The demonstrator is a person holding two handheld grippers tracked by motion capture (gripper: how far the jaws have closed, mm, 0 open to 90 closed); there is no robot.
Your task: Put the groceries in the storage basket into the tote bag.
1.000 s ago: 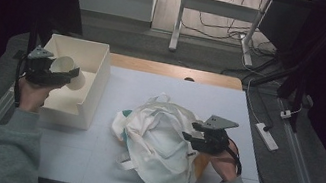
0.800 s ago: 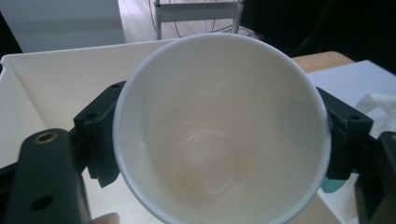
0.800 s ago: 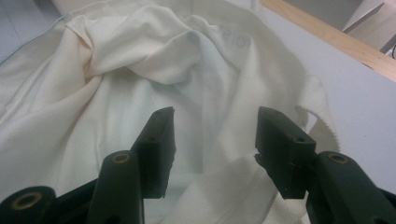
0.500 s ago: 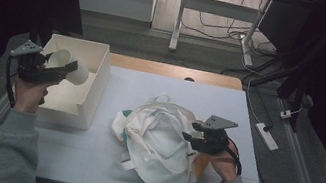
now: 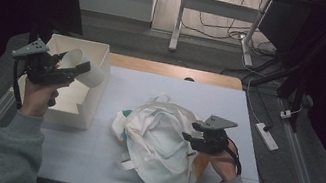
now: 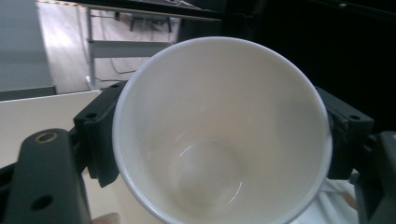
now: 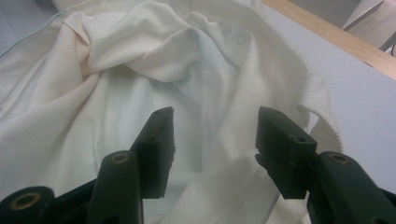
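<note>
Near edge: crumpled white cloth bag (image 5: 157, 146) on the table (image 5: 230, 103). Right gripper (image 5: 189, 138) rests at its right side, jaws apart over the fabric, nothing pinched. Farther left: white box (image 5: 79, 102). Above it, left gripper (image 5: 75, 68), hand raised and level, jaws clamped on the white cup (image 6: 219, 130).

Glossy smooth ceramic cup (image 6: 222, 135); matt woven cloth bag (image 5: 159, 144)
</note>
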